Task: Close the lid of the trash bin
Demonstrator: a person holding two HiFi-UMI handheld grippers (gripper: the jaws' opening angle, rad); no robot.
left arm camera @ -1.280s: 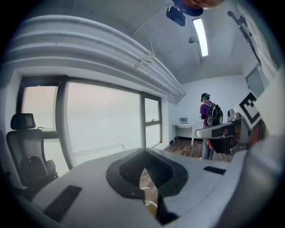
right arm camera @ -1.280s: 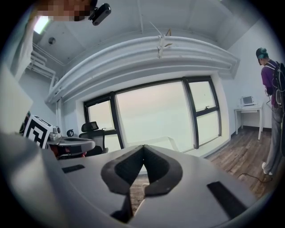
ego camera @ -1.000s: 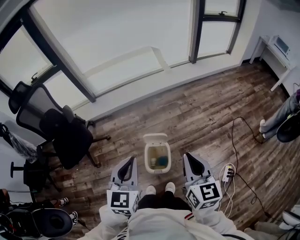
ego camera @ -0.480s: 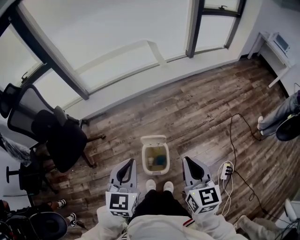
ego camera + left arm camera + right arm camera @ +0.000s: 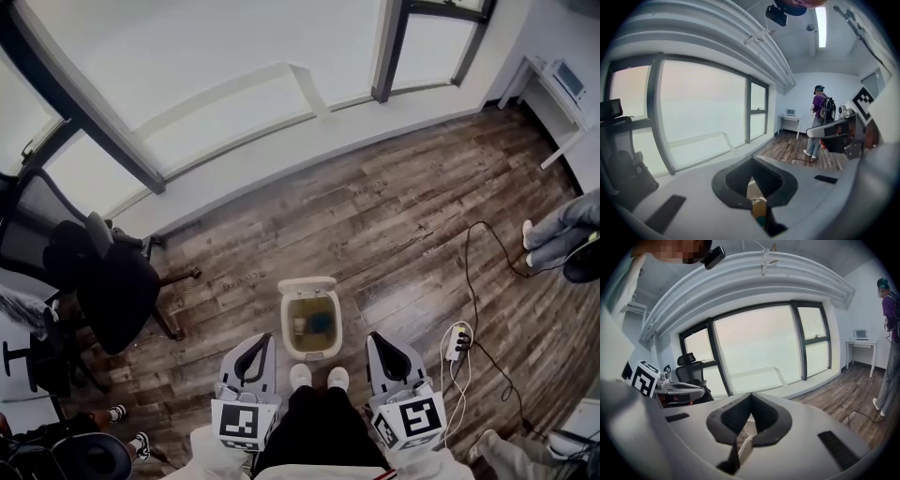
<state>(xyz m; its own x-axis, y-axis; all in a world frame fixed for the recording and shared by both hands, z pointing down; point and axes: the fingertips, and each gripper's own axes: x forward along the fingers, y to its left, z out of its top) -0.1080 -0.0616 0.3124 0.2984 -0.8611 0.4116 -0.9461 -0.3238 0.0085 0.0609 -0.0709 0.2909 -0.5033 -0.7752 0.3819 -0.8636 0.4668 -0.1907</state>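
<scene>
Trash bin [image 5: 313,353] stood on the wood floor [image 5: 394,225] directly ahead of the person's shoes [image 5: 300,377], centred between the two grippers. Lid [image 5: 307,285] was up, tipped back on the far side towards the window, so the hinge lay away from the person. The bin's mouth was uncovered; a blue-green item [image 5: 320,322] lay inside among other contents too small to identify.

Left gripper [image 5: 262,339] hung just beside the bin's left flank, right gripper [image 5: 376,337] just beside its right, both above it and touching nothing. Left gripper view: jaws together at the tips, nothing between them; the bin's pale wall showed only through the slot below the pads. Right gripper view: same reading, jaws together and empty, a strip of the bin's rim visible below.

Judgement: task not yet started. Grippers flanked the bin because either could reach the lid. Closed jaws suit a push on the raised panel rather than a grasp. The lid's top edge sat beyond the bin, so a reach forward over the opening would be needed.

Surroundings: office chair [image 5: 108,291] well apart to the left, power strip [image 5: 457,341] with its cable near the right gripper, another person's legs [image 5: 562,234] at the far right
</scene>
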